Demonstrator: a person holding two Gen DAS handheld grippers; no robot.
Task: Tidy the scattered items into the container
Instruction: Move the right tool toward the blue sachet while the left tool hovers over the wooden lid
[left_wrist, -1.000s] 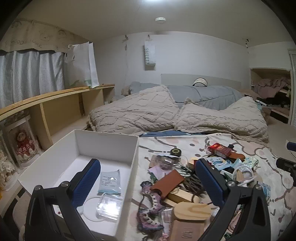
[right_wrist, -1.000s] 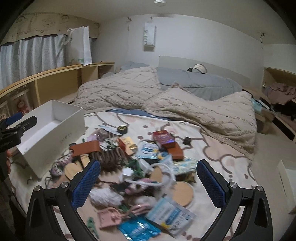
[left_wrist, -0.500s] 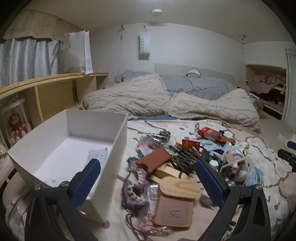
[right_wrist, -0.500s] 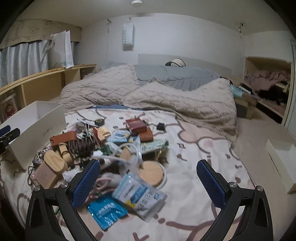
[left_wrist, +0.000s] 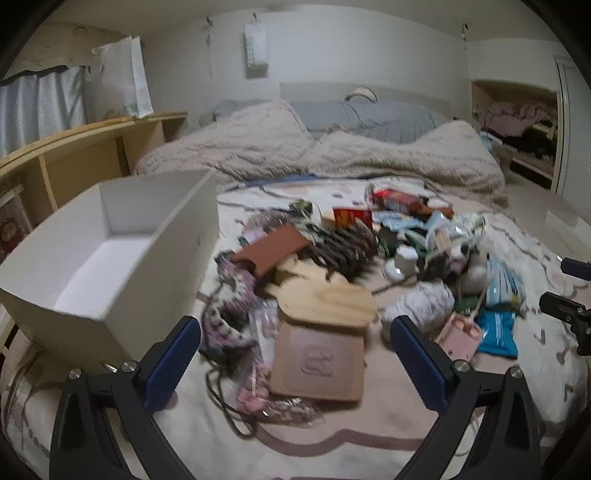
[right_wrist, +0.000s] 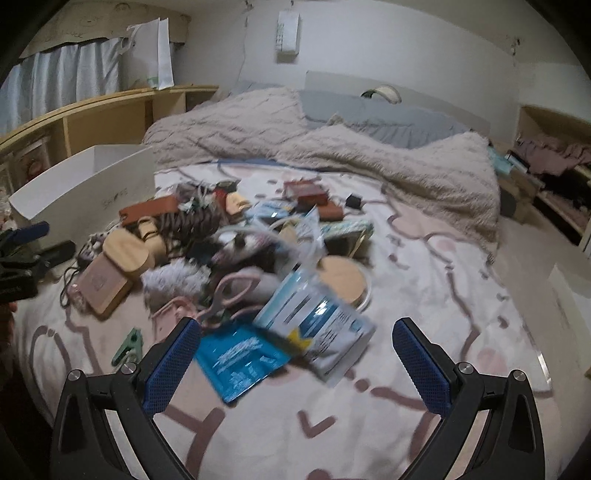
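Clutter pile (left_wrist: 354, 258) motion-blurred, box (left_wrist: 110, 236) floor partly hidden, both grippers wide open, empty.

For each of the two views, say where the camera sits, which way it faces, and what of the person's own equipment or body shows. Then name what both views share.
Left wrist: sits on the left gripper, faces across the bed at the white box and clutter pile; own open fingers show, the right gripper at right edge.
Right wrist: sits on the right gripper, faces the blue packets and pile; own open fingers show, left gripper at left edge.
Shared: box, pile, tan square case.
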